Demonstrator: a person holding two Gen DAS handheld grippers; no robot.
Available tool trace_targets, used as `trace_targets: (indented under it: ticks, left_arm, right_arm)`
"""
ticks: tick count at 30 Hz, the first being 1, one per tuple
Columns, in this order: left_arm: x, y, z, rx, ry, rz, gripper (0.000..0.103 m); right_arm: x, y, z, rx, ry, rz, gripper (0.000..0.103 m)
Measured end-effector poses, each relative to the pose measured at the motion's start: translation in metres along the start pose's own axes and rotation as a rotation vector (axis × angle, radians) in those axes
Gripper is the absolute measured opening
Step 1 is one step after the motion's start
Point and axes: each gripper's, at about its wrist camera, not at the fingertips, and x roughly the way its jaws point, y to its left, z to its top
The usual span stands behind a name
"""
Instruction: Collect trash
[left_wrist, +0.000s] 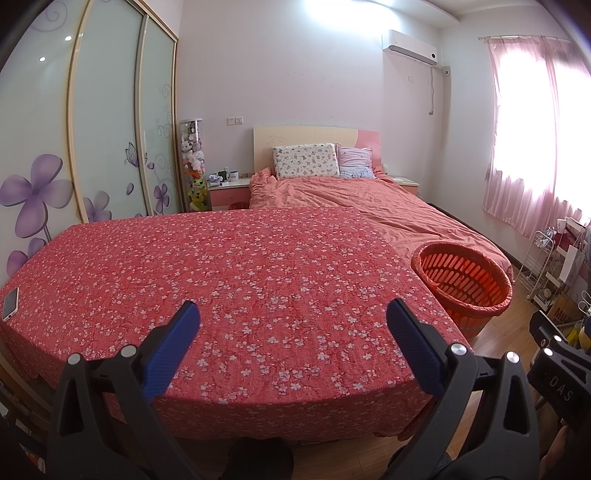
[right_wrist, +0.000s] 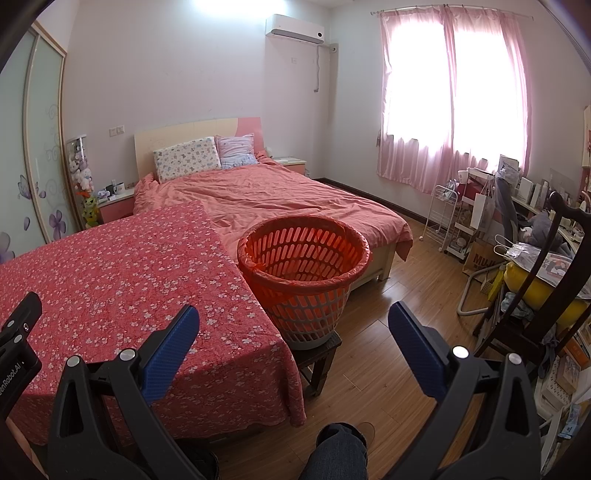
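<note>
Container: one round orange slotted plastic basket (right_wrist: 303, 266) lined with an orange bag, standing on a small dark wooden stool (right_wrist: 317, 354) just beside the right edge of the worktop; what shows of its inside holds nothing. No trash can be made out in either view.

Surface: worktop covered by a red cloth with small white flowers (left_wrist: 229, 280), bare save for a white smartphone (left_wrist: 10, 303) lying flat at its far left edge.

Room, left to right: sliding wardrobe with frosted doors and purple flower decals (left_wrist: 107, 122); clear column of plush toys (left_wrist: 194, 162); pink bedside cabinet (left_wrist: 229, 192) bearing mugs; bed with salmon-pink duvet (right_wrist: 273, 199) and two pillows; white wall air conditioner (right_wrist: 295, 26); pink curtains (right_wrist: 454, 99) over a bright window; white wire trolley (right_wrist: 443, 218); cluttered desk, far right. Wooden plank floor (right_wrist: 384, 369).

Left gripper (left_wrist: 293, 325): blue-padded fingers spread wide, holding nothing, above the worktop's near edge.

Right gripper (right_wrist: 293, 326): fingers equally wide apart, empty, near the basket.
</note>
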Motion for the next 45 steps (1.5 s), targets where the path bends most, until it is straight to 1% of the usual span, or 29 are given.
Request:
trace_targets:
  ticks: [45]
  left_arm:
    - [-0.0029,-0.0036,-0.0026,-0.002,0.004,0.013,0.099]
  right_arm:
    - [-0.0001,0.0002,0.0009,0.000,0.004,0.000,0.101]
